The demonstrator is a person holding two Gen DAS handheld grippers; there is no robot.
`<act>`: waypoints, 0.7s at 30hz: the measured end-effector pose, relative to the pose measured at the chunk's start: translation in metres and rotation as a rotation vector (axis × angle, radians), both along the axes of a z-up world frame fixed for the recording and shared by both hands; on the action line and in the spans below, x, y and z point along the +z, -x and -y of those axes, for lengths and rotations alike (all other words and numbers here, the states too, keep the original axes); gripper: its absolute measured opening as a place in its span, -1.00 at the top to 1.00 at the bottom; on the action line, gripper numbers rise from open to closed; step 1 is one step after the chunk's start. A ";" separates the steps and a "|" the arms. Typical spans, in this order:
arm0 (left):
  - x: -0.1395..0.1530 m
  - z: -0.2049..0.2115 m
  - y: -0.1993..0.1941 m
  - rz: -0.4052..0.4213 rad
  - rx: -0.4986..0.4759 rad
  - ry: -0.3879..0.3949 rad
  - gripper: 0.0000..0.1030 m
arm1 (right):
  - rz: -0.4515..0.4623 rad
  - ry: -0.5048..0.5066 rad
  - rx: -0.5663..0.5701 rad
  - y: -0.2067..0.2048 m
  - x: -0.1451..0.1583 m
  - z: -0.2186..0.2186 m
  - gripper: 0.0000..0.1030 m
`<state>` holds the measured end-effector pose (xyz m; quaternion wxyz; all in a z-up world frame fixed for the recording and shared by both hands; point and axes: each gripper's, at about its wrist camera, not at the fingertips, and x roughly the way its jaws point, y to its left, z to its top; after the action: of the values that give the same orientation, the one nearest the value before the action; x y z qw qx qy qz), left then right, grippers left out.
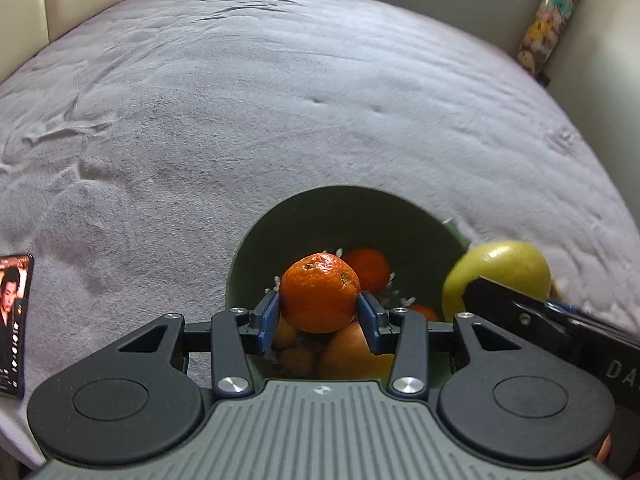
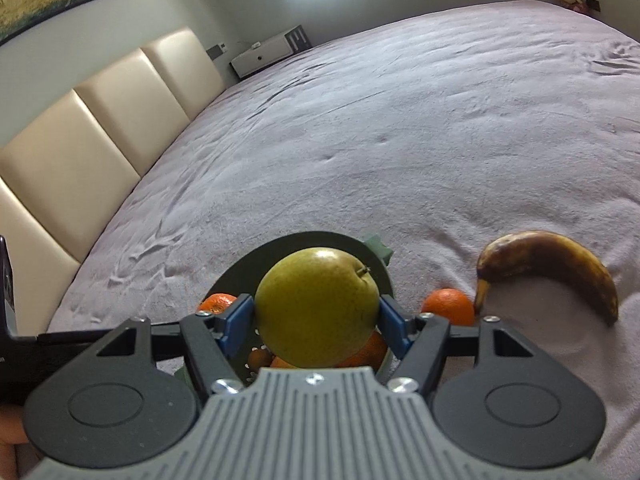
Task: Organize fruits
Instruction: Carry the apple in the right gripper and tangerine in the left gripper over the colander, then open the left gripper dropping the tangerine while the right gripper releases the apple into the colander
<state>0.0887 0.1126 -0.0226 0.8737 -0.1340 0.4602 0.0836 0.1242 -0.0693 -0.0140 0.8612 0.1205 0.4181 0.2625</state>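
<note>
My left gripper (image 1: 319, 314) is shut on an orange mandarin (image 1: 319, 292) and holds it above a green bowl (image 1: 280, 228) with several oranges (image 1: 367, 268) inside. My right gripper (image 2: 316, 320) is shut on a green apple (image 2: 316, 308), also over the bowl (image 2: 240, 264); the apple shows at the right in the left wrist view (image 1: 500, 272). A loose mandarin (image 2: 449, 306) and a brown-spotted banana (image 2: 552, 264) lie on the bed right of the bowl.
The bowl sits on a grey bedspread (image 1: 280, 100). A phone (image 1: 14, 324) lies at the left edge. A cream padded headboard (image 2: 100, 120) runs along the left. A white bedside cabinet (image 2: 266, 54) stands far back.
</note>
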 end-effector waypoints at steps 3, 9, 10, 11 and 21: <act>-0.005 0.003 -0.003 -0.030 -0.017 -0.018 0.07 | 0.020 0.048 0.023 -0.004 -0.007 -0.011 -0.26; -0.014 0.000 -0.009 -0.080 -0.017 -0.056 0.07 | 0.057 0.131 0.052 -0.010 -0.018 -0.023 -0.26; -0.016 0.000 -0.010 -0.087 -0.019 -0.063 0.07 | 0.061 0.138 0.058 -0.011 -0.020 -0.024 -0.26; -0.017 -0.001 -0.011 -0.092 -0.019 -0.068 0.07 | 0.066 0.147 0.064 -0.011 -0.021 -0.026 -0.26; -0.020 -0.005 -0.017 -0.091 -0.019 -0.113 0.07 | 0.073 0.209 0.120 -0.016 -0.039 -0.036 -0.26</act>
<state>0.1055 0.1180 -0.0426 0.8587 -0.0763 0.4953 0.1073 0.1402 -0.0335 -0.0532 0.8665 -0.0046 0.4182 0.2727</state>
